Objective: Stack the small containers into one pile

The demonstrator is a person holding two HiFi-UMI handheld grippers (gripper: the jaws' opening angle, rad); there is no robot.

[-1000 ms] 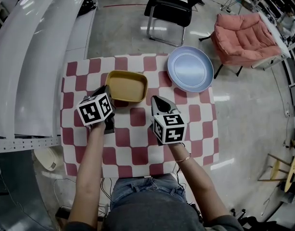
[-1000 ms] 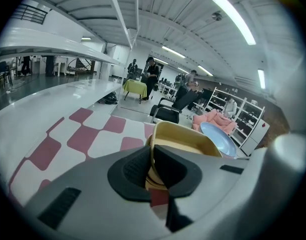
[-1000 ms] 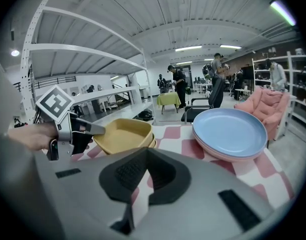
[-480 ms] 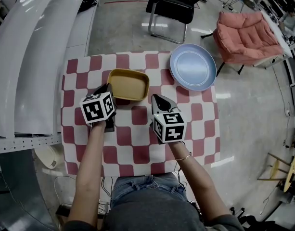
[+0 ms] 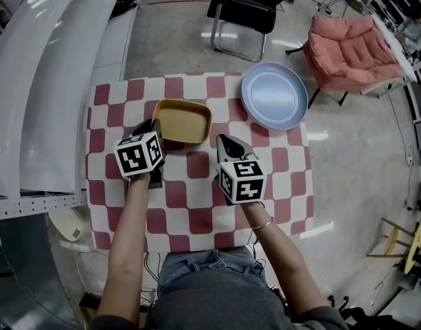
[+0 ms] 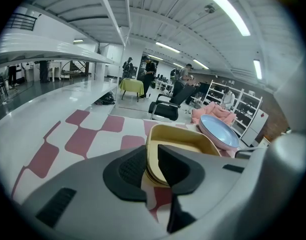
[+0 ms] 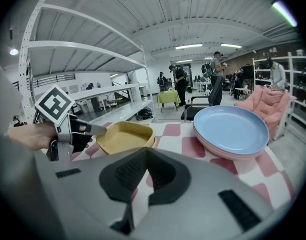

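The left gripper [image 5: 153, 126] is sitting with its jaws, just having been opening, slightly spread around the near-left rim of the yellow container [image 5: 183, 121] resting on the far part of the checkered table [image 5: 196, 199], while the right gripper [image 5: 228, 144] is hovering near its right, jaws pressed together on nothing.

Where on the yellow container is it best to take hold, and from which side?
The near left wall of the yellow container, pinched across its rim from the person's side, one jaw inside, one outside: it looks shallow and too wide to span. The left gripper is there, its jaws just opened around that rim.
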